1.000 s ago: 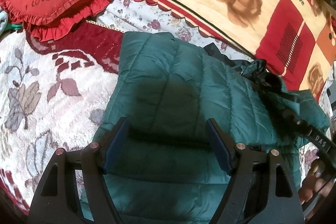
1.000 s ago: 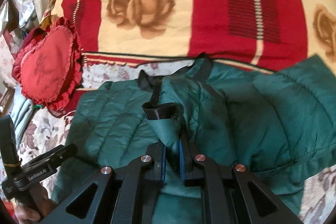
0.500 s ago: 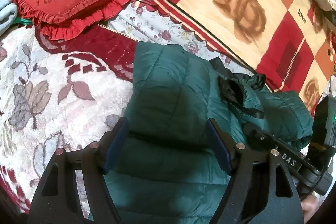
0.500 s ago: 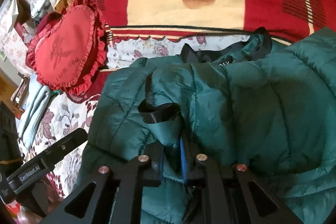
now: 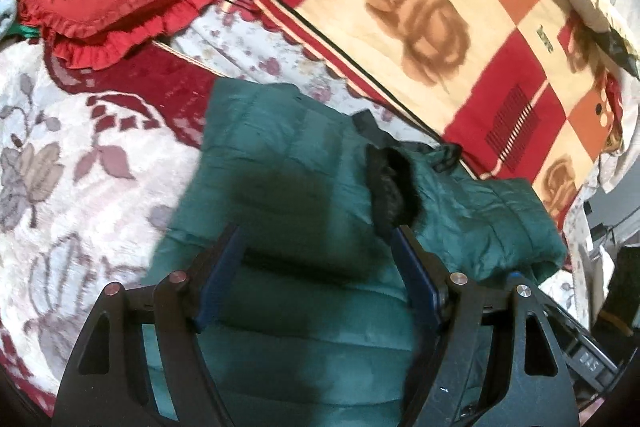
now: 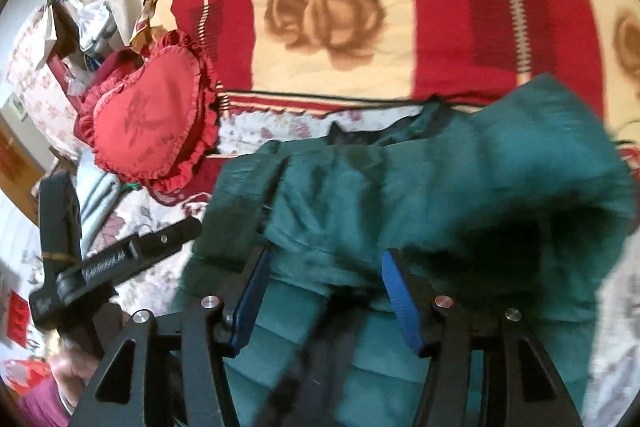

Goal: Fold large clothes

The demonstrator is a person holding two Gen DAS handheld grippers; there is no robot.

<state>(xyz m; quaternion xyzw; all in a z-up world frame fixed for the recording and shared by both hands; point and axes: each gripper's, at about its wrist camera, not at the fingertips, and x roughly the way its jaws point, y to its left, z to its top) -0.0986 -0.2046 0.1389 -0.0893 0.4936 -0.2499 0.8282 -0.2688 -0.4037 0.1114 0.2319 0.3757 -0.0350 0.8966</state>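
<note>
Both views blur. Left gripper (image 5: 316,251) gapes over the jacket (image 5: 280,195); right gripper (image 6: 324,267), just opening, grips nothing; jacket's near edge is cut off.

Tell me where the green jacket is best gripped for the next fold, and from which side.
Probably the jacket's raised right flap, at its puffed edge. Come from the right side, low, and pinch the edge: it stands clear of the bed, while the middle lies flat and quilted.
</note>
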